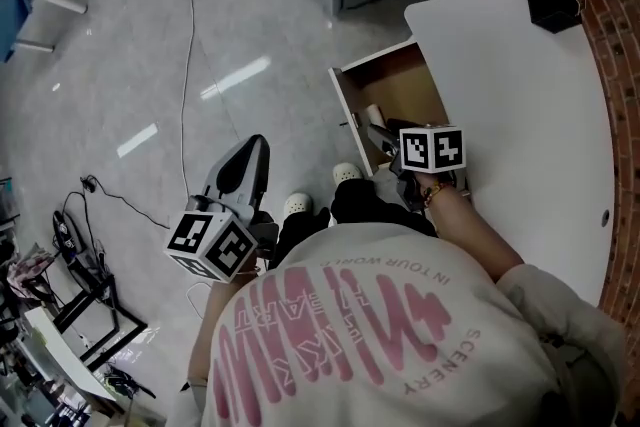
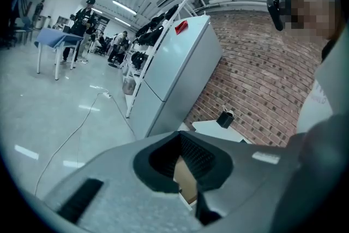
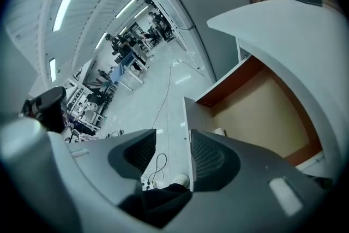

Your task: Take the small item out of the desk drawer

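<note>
- A cable [image 1: 185, 65] trails across the floor [image 1: 110, 25] in the upper left of the head view, well apart from the job and no hindrance to it.
- The left tool [image 1: 254, 151] hangs at lower left, out over the floor and well apart from the drawer [image 1: 405, 90]. Its jaws meet at the tips with nothing between them. I judge it is parked there because the drawer is already open and this hand has no part in the pick.
- The person's white shoes [image 1: 297, 205] sit just below the drawer's near end, so the body is close in and the reach is short.
- The drawer is pulled out of the surface [image 1: 530, 115] toward the left of the frame. Its wooden bottom is exposed, which lets a tool come in from above.
- The small item [image 1: 373, 114], a pale thing too small to name, lies in the drawer just inside the front panel [image 3: 187, 117].
- The right tool [image 3: 173, 138] tilts down over that near end of the drawer, its jaws spread wide and empty. The panel's edge shows through the gap, and the item sits just beside the right-hand jaw. Held this wide, the tool looks ready to straddle the item, though it probably needs to shift toward it first.
- The white surface fills the right of the frame, with a black box [image 1: 553, 7] at its upper corner, far from the work.
</note>
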Available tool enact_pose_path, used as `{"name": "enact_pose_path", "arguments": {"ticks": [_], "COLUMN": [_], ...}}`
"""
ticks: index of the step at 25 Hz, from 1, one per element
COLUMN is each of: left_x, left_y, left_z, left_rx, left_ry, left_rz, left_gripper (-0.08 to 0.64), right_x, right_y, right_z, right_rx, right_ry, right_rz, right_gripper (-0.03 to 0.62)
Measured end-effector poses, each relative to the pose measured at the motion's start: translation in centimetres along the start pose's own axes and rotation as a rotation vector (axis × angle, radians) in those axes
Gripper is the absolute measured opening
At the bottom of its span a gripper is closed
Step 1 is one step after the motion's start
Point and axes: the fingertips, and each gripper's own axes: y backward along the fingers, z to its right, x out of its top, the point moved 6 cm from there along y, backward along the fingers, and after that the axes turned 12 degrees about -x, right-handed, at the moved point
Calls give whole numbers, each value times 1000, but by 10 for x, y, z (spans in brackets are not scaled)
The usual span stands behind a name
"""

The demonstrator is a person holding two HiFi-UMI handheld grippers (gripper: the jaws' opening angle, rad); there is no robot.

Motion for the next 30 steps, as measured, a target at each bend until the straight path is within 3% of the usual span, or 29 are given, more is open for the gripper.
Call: {"name": "enact_pose_path", "arguments": {"ticks": [21,30], "left_x": [-53,-73], "left_y": [6,23], "left_z": [-39,-53], "left_rx": [156,211], "left_ry": [156,212], "left_rz": [-89,-99], "left_gripper": [6,6], "right_x": [-43,-51], "right_y": [-95,-132], "right_z": [44,65], "right_rx": [-105,-198], "right_ry": [34,62], "right_rz": [-273,-354], "right_gripper": [240,250]}}
